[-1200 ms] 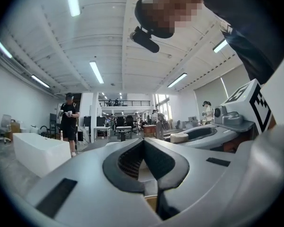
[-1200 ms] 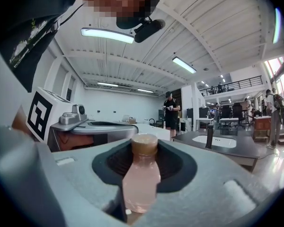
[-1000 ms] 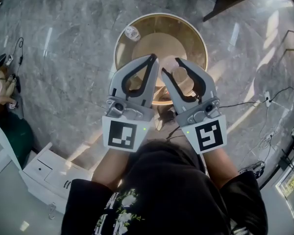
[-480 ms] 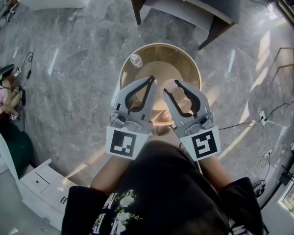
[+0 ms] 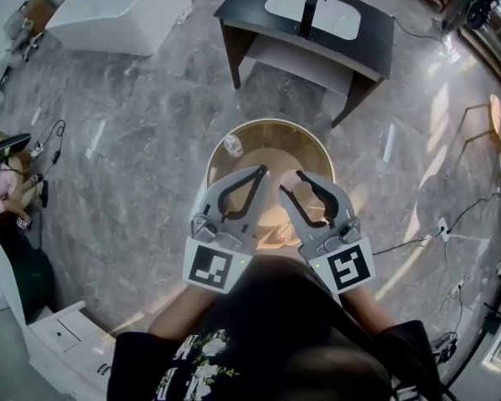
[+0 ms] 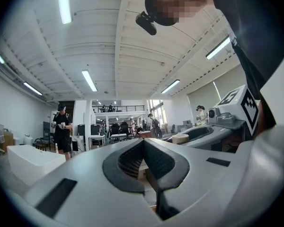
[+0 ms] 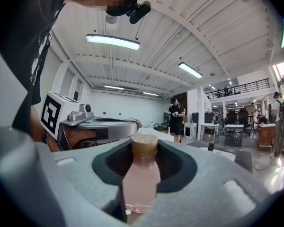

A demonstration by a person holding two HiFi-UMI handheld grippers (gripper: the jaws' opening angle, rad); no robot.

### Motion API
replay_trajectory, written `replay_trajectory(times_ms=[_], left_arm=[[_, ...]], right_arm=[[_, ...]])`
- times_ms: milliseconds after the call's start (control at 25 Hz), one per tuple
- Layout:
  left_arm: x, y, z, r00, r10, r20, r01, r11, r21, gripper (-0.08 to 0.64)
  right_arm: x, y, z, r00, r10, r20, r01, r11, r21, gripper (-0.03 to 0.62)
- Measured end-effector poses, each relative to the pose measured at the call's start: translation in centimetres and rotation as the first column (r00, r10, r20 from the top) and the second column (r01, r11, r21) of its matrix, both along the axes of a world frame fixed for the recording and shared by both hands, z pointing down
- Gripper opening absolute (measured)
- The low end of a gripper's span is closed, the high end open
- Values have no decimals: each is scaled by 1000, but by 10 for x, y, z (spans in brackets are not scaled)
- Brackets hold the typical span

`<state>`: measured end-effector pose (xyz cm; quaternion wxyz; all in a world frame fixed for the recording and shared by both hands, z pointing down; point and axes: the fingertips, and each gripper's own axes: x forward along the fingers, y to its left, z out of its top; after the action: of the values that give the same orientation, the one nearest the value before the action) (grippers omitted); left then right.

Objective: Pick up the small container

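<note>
The right gripper point(image 5: 294, 180) is clenched on the small bottle point(image 7: 141, 176), pinching its body so it stays upright, cap up, over the round table point(image 5: 271, 140). The left gripper point(image 5: 261, 172) hangs just beside it, jaws pressed together on nothing, seemingly only a spare. I'd judge the bottle lifted, the pick-up essentially done.

Reaching left forearm point(image 5: 182, 312) and right forearm point(image 5: 366, 301) forward, bare below dark sleeves. Holding left gripper point(image 5: 261, 172) and right gripper point(image 5: 288, 179) side by side over the near rim of the round table point(image 5: 275, 136), about level, tips angled toward each other. Pinching the small container point(image 7: 141, 174) upright between the right jaws; pressing the left jaws together on nothing.
</note>
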<state>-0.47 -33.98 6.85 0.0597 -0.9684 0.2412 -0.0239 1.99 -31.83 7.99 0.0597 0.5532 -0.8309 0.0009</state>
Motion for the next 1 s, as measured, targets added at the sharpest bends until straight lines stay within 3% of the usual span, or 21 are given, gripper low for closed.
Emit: replay_trajectory(times_ms=[80, 200, 520, 800, 1000], left_arm=[[-1, 2, -6, 1000, 4, 7, -4, 1000, 24, 11], [-8, 0, -14, 1000, -20, -22, 19, 1000, -22, 11], [-5, 5, -26, 999, -10, -35, 9, 1000, -19, 11], [-5, 6, -36, 1000, 3, -30, -2, 998, 57, 11], [-8, 3, -34, 999, -18, -39, 19, 999, 30, 11]], right_arm=[[1, 3, -6, 1000, -6, 5, 6, 1000, -1, 129], [3, 5, -16, 1000, 2, 9, -2, 1000, 9, 129], [11, 6, -31, 999, 19, 28, -21, 998, 56, 127], [10, 7, -34, 1000, 21, 20, -22, 998, 63, 127], [15, 5, -36, 999, 24, 25, -26, 997, 74, 127]])
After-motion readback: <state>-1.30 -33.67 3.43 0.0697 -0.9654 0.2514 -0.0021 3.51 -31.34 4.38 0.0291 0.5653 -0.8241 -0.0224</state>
